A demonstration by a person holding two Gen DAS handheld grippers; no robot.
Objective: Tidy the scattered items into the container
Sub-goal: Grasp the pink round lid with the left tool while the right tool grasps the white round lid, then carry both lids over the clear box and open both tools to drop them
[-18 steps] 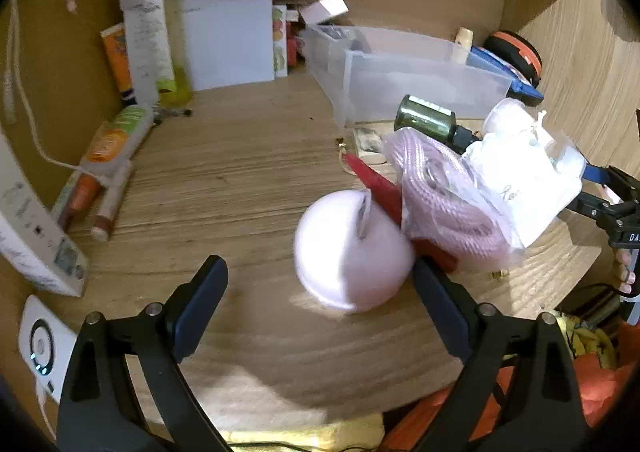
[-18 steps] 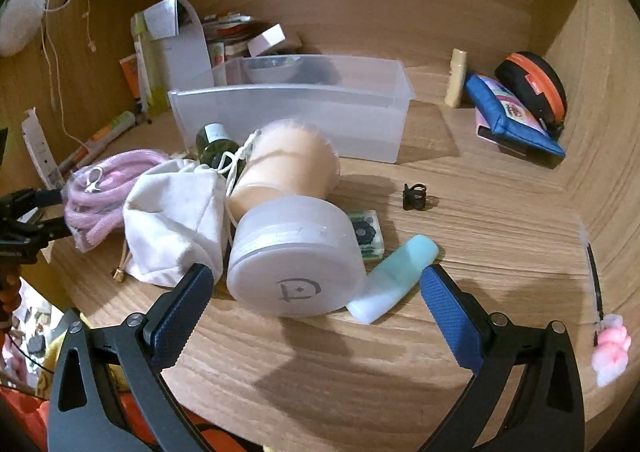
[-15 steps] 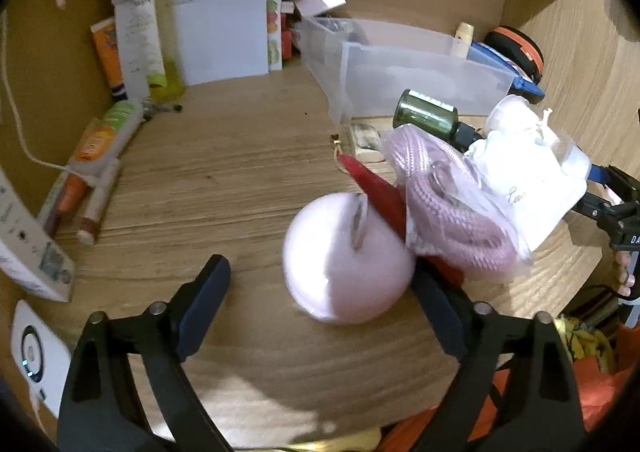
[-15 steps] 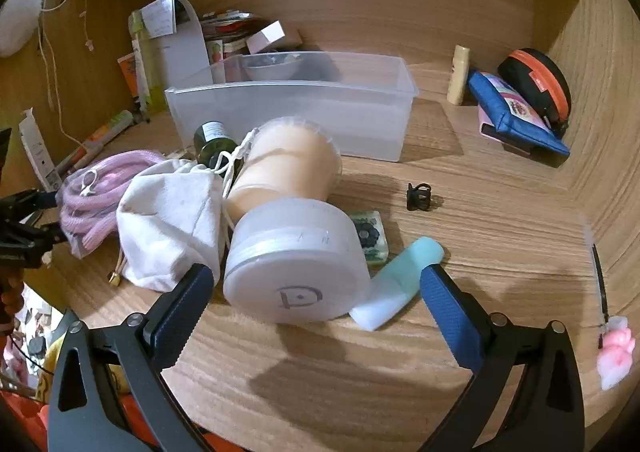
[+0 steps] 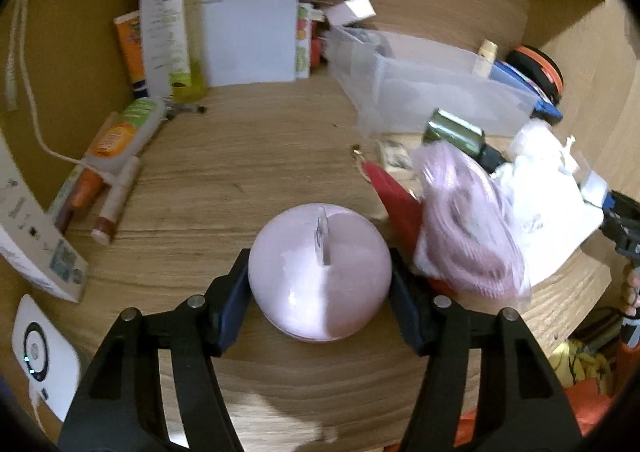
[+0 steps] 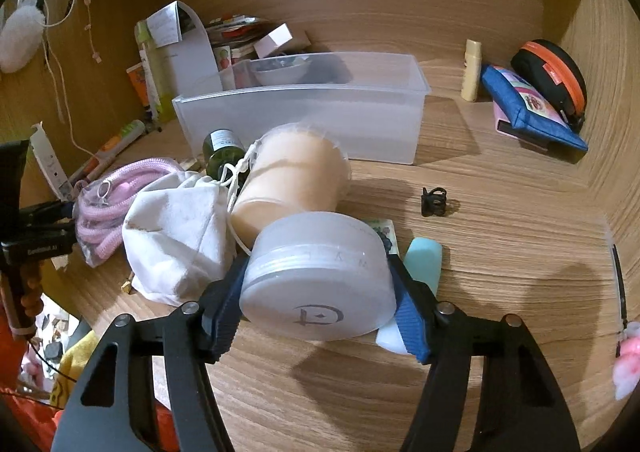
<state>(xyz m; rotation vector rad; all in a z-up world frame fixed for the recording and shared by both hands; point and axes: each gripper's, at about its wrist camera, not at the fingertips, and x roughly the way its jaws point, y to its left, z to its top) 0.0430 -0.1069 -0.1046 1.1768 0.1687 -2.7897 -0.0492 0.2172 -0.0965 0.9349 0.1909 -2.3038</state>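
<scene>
Both wrist views sit low and close over the wooden desktop's front edge, facing its back wall; both share the translucent plastic bin.

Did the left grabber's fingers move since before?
Yes. The left gripper has closed in: its fingers stood wide apart from the pink ball earlier, and now both press against the ball's sides on the wooden table.
</scene>
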